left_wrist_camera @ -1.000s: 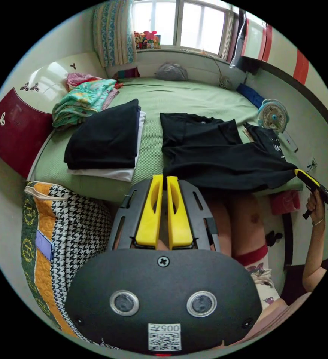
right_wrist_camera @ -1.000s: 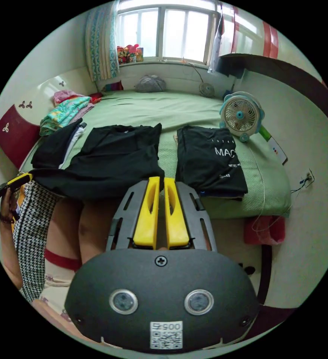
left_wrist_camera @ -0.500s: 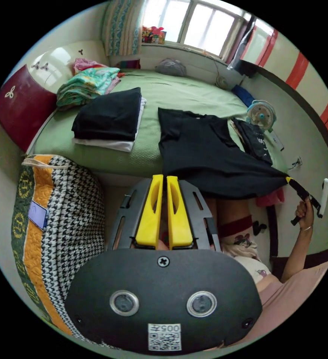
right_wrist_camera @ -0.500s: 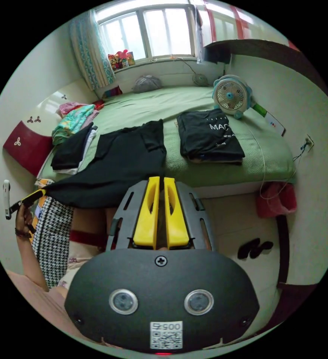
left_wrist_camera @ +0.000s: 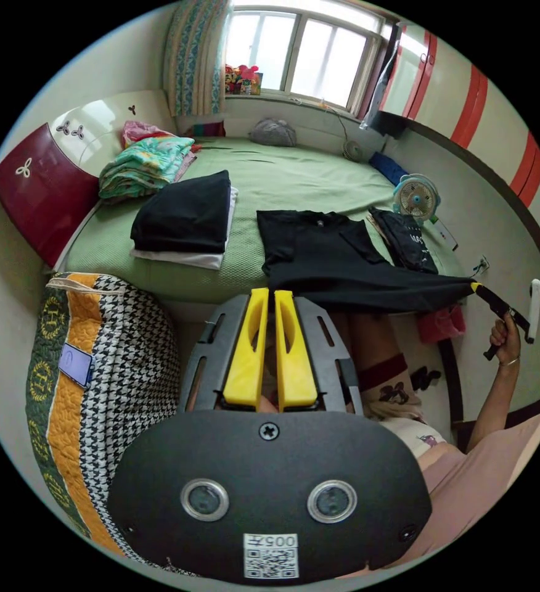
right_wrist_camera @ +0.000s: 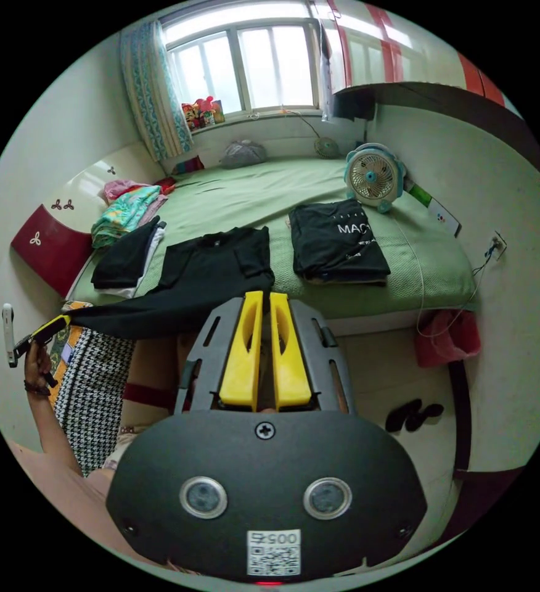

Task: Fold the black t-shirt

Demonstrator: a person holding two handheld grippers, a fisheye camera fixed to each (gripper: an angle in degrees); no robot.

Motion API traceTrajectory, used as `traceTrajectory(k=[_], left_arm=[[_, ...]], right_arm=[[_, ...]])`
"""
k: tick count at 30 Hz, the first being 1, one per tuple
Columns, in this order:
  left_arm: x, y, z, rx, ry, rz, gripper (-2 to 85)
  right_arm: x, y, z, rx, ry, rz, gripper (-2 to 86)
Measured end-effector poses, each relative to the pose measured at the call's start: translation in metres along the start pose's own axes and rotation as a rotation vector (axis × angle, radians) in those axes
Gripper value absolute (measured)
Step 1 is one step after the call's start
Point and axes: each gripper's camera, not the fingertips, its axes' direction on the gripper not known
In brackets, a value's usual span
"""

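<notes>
Mostly green bed [left_wrist_camera: 294, 179] w/ folded piles, window behind; both tongs [left_wrist_camera: 270, 345] [right_wrist_camera: 265, 345] pinch black tee [left_wrist_camera: 331, 265] hem.

Both views off the bed's [left_wrist_camera: 294, 179] foot, facing the window [right_wrist_camera: 251, 58], sharing bed and t-shirt [right_wrist_camera: 211, 274]

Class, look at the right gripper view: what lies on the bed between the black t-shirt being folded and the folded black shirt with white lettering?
In the right gripper view, a bare strip of green bed cover separates the black t-shirt from the folded lettered shirt.
</notes>
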Motion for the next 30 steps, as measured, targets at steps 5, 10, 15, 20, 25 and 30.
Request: traceTrajectory(k=[5, 10, 15, 20, 25, 30], left_arm=[[-0.004, -0.013, 0.018, -0.023, 0.010, -0.024, 1.2], [-0.004, -0.034, 0.037, -0.030, -0.001, -0.020, 1.2], [-0.006, -0.060, 0.065, -0.052, -0.001, -0.026, 1.2], [-0.008, -0.091, 0.105, -0.079, -0.025, -0.035, 1.1], [-0.014, -0.136, 0.140, -0.082, -0.030, -0.024, 1.2], [-0.018, -0.202, 0.190, -0.082, -0.055, 0.008, 1.5]], right_arm=[[-0.002, -0.012, 0.016, -0.025, 0.006, 0.009, -1.2], [0.001, -0.024, 0.030, -0.038, 0.006, 0.021, -1.1], [0.005, -0.044, 0.051, -0.060, 0.000, 0.050, -1.2], [0.002, -0.069, 0.078, -0.079, 0.002, 0.059, -1.1], [-0.008, -0.109, 0.107, -0.085, 0.029, 0.017, -1.1], [-0.021, -0.179, 0.152, -0.054, 0.051, -0.048, -1.1]])
